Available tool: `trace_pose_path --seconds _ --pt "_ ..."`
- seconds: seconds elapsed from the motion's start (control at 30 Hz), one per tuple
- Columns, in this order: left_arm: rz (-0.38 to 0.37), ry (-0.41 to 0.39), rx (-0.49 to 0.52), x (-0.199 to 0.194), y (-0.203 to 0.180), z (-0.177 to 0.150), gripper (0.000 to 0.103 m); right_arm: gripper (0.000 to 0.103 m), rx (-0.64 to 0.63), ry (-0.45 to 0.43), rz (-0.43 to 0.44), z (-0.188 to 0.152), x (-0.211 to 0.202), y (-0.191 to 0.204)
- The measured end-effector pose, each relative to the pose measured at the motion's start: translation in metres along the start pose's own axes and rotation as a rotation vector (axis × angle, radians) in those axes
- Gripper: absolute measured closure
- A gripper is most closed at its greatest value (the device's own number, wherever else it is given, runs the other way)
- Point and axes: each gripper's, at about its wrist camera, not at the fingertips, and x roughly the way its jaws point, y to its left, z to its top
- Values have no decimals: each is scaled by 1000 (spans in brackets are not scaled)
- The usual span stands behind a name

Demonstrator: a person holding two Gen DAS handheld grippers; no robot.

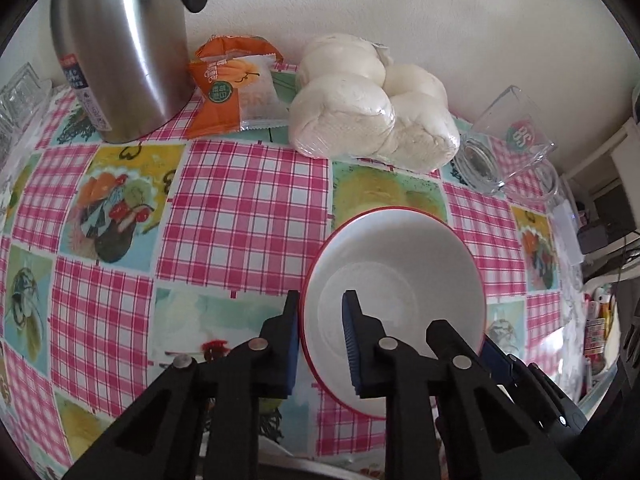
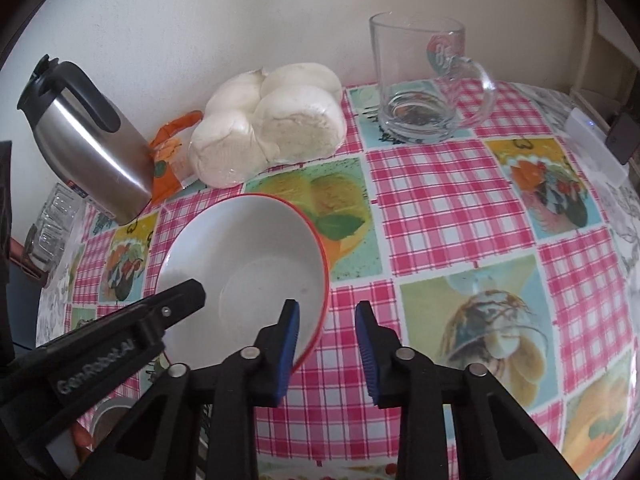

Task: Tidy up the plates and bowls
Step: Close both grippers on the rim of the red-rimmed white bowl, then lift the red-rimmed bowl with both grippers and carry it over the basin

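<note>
A white bowl [image 1: 394,276] with a red rim stands upright on the tabletop [image 1: 248,200], which is covered with a pink checked cloth with fruit pictures.

The left gripper [image 1: 320,344] reaches down over the bowl's left edge. One blue pad is outside the wall and the other is inside the bowl, so the rim passes between them. The jaws are narrow, but a small gap shows on each side of the rim, and I cannot tell for sure if the pads press on it.

The right gripper [image 2: 327,350] is at the opposite edge of the bowl [image 2: 244,268]. Its left pad is inside the bowl, its right pad is outside over the cloth, and the rim is between them. This gap is a little wider, and the outer pad does not touch the bowl. In this view the left gripper [image 2: 188,294] shows as a black finger at the bowl's far edge.

Behind the bowl, near the wall, there are a steel thermos jug [image 1: 120,52], an orange snack packet [image 1: 236,88], a bag of white buns [image 1: 372,100] and a glass mug [image 2: 424,80], all apart from the bowl.
</note>
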Motion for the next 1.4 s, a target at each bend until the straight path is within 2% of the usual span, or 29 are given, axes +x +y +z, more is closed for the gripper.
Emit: trace_pose_path --seconds 0.13,0.2,0.3,0.53,0.7,0.87,1.2,1.4 --pt "-4 1 -4 3 2 3 95 75 19 25 32 1 11 -1" --pt "-1 4 10 4 0 2 95 78 33 37 51 0 15 -2" --pt "0 1 29 4 -4 -1 96 79 32 35 35 -1 13 -1" --pt "-20 -31 80 -16 -18 -9 96 83 79 19 45 -6 -1 -15" --pt "-50 -92 93 -51 -24 -18 96 83 84 -39 57 -9 -34 -16" --pt "-71 -156 99 -87 -25 -42 96 83 65 -111 36 -25 -76 -5" --pt "-167 -216 33 -143 6 -90 96 83 24 -193 23 -66 -142 20" --pt "-186 -263 6 -170 24 -117 96 83 16 -220 48 -93 -172 34"
